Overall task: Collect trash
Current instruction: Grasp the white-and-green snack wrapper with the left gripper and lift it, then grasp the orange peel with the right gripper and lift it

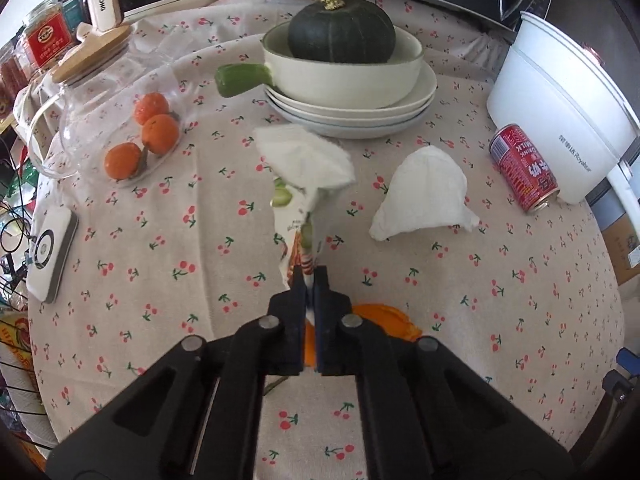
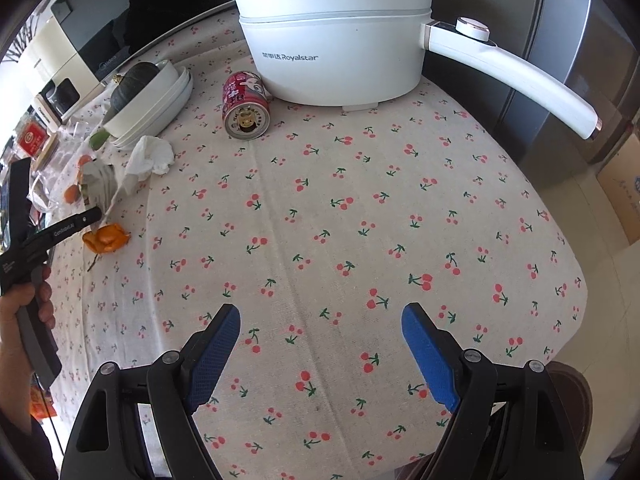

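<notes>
My left gripper is shut on a white snack wrapper and holds it above the cherry-print tablecloth. A crumpled tissue lies just beyond the wrapper, another crumpled tissue to its right. A red empty can lies on its side by the white pot. Orange peel lies under the left gripper. My right gripper is open and empty over bare cloth, well short of the can. In the right wrist view the left gripper, a tissue and the peel show at the left.
A white Royalstar electric pot stands at the back. A dark green squash sits in a bowl on stacked plates. A glass jug, oranges, a white device and appliances line the left and back.
</notes>
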{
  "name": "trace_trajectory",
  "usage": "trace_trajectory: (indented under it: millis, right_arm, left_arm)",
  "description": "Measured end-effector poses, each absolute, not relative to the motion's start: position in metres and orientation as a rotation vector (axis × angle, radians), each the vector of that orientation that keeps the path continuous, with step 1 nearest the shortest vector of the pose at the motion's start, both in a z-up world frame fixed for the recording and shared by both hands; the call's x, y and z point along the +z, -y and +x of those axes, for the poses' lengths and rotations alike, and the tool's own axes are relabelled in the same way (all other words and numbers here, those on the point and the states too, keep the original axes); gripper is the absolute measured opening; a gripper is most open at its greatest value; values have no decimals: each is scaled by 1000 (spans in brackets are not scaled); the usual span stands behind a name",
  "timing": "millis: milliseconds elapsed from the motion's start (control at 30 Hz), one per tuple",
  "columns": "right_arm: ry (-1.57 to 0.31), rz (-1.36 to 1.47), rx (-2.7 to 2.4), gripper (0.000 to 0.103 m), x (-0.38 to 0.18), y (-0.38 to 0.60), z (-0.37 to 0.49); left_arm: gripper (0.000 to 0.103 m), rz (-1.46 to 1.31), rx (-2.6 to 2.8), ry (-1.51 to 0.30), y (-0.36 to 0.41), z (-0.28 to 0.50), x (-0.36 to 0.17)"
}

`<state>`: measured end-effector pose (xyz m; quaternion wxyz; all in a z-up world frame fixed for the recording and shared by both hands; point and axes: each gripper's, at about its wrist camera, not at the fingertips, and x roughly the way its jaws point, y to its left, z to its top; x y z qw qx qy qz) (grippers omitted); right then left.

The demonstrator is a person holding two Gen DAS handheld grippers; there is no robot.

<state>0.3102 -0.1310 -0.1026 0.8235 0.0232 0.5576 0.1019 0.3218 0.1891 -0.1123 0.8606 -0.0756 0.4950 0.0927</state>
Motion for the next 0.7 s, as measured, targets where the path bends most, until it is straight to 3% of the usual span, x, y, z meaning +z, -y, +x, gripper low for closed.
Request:
trace_trajectory:
  millis: [700]
  right_arm:
    - [-1109, 66, 344, 85, -64, 54, 261]
  left_arm:
    - [4, -484, 189, -1001, -237, 154, -59]
